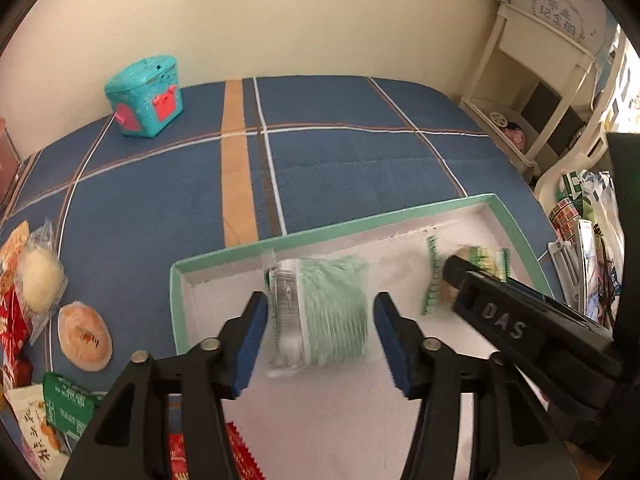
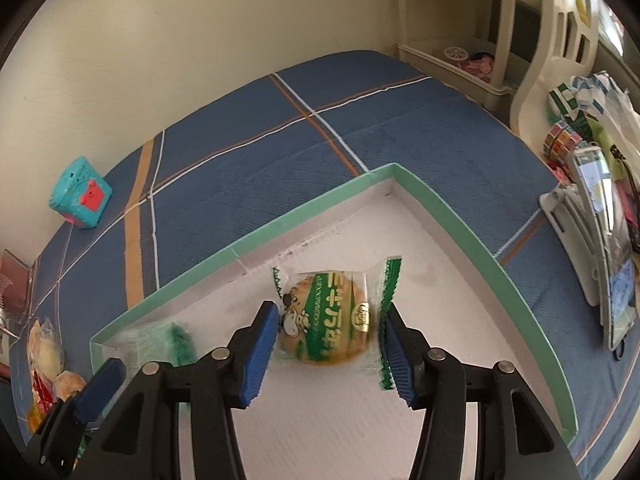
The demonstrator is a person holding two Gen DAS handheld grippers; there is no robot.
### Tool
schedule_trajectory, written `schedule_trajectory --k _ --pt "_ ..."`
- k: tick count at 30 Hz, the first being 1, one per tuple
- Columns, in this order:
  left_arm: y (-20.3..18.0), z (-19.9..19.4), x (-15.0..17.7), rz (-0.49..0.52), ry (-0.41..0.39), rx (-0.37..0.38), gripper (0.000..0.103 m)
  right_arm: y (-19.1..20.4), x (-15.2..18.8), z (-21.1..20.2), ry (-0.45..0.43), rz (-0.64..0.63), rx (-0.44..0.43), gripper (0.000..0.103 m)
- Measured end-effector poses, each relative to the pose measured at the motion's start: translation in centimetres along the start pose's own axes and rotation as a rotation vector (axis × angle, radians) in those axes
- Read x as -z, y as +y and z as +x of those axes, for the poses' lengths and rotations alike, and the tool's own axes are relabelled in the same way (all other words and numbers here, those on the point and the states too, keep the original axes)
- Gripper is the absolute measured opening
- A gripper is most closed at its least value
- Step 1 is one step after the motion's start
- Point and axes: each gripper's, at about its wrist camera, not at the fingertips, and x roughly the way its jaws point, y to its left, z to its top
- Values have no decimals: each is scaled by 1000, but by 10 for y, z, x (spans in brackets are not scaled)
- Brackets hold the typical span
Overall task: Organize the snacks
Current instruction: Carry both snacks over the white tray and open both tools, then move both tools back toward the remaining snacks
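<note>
Here the left gripper (image 1: 320,332) stands over the shallow green-rimmed box (image 1: 320,236) with a pale green wrapped snack (image 1: 324,316) lying between its blue pads; the jaws are spread, with a clear gap on the right side, while the left pad sits just beside the wrapper's clear end, and the snack is blurred. The right gripper (image 2: 330,344) holds a round cookie in a green and white wrapper (image 2: 328,320) between its pads, which press on the wrapper's two sides above the box's white floor. Both grippers point steeply down into the box, the right one's black finger reaching in at the right of the left view. More snacks (image 1: 40,280) lie on the blue plaid cloth (image 1: 340,160) left of the box.
</note>
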Motion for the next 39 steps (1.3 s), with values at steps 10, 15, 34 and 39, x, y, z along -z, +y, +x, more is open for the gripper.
schedule_trajectory --k 10,15,34,39 --pt "3 -18 -3 -21 27 -50 68 7 -4 -22 -7 -7 1 59" --pt "17 -41 -2 -69 48 -96 74 12 7 -45 -22 -30 -11 62" --pt "115 -115 50 -265 63 -267 85 32 73 -106 -21 -138 -23 61" --pt "139 -129 63 -305 58 -298 91 40 90 -112 -13 -157 -31 75"
